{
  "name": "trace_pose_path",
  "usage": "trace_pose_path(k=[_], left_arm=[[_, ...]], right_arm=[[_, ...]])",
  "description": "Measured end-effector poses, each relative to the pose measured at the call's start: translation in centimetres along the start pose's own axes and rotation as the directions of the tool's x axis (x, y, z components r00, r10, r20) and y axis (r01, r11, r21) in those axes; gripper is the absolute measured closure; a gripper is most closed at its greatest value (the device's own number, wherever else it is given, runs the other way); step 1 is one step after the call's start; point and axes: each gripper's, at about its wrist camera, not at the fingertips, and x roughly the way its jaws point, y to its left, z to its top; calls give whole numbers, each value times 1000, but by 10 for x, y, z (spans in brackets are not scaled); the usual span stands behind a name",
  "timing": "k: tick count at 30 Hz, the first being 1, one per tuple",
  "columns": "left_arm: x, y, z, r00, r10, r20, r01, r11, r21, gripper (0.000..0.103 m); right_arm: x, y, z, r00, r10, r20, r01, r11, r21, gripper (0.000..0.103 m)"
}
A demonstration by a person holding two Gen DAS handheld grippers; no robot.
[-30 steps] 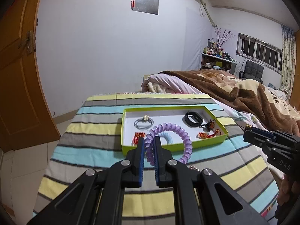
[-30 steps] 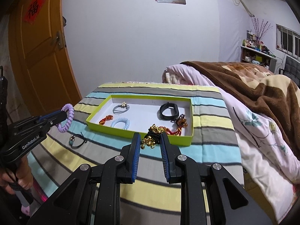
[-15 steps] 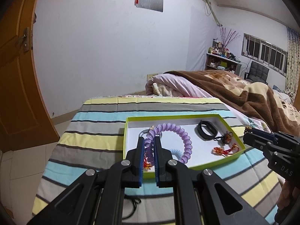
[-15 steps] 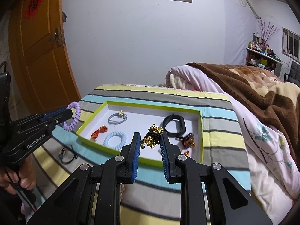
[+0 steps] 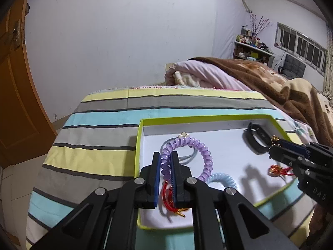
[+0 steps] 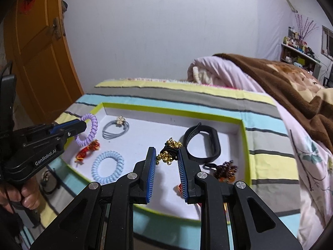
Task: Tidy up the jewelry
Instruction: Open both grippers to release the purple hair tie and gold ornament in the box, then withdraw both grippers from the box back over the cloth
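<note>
A green-rimmed white tray (image 5: 187, 119) (image 6: 166, 111) lies on the striped bedspread. My left gripper (image 5: 165, 156) (image 6: 83, 123) is shut on a purple spiral hair tie (image 5: 205, 158) (image 6: 91, 132) and holds it over the tray's left part. My right gripper (image 6: 166, 152) (image 5: 272, 145) is over the tray's middle with its jaws spread; a black band with gold bells (image 6: 169, 150) hangs between the fingertips. In the tray lie a grey hair tie (image 6: 115, 128), a blue spiral tie (image 6: 108, 168), a red knot charm (image 6: 87, 151), a black wristband (image 6: 203, 143) and a brown beaded piece (image 6: 225, 169).
A dark bracelet (image 6: 47, 182) lies on the bedspread left of the tray. A brown blanket (image 6: 291, 83) and pink quilt (image 5: 208, 73) are heaped to the right. An orange door (image 6: 41, 41) stands at the left. The bed edge drops off at the left.
Both grippers moved forward over the tray. The right gripper's jaws have spread wider around the bell band. The left still holds the purple tie.
</note>
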Motion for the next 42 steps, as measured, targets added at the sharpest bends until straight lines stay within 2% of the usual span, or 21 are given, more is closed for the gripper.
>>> trace_pose_path(k=[8, 17, 20, 23, 33, 42], left_arm=[[20, -1, -1, 998, -25, -55, 25, 1000, 9, 93], [29, 3, 0, 995, -32, -99, 32, 999, -10, 91], [28, 3, -1, 994, -41, -103, 40, 999, -7, 87], [25, 2, 0, 994, -49, -98, 48, 999, -8, 81], [-24, 2, -4, 998, -59, -21, 59, 998, 8, 81], [-83, 1, -30, 997, -63, 52, 63, 998, 2, 81]], right_arm=[[28, -6, -6, 997, 2, -72, -1, 1000, 13, 81], [33, -9, -3, 996, -10, -91, 12, 1000, 22, 80], [31, -9, -3, 997, -12, -82, 13, 1000, 17, 75], [29, -8, -5, 997, -14, -82, 15, 1000, 15, 75], [-12, 3, -9, 1000, -8, -21, 8, 1000, 8, 75], [-70, 11, -34, 999, -11, 31, 10, 999, 34, 75]])
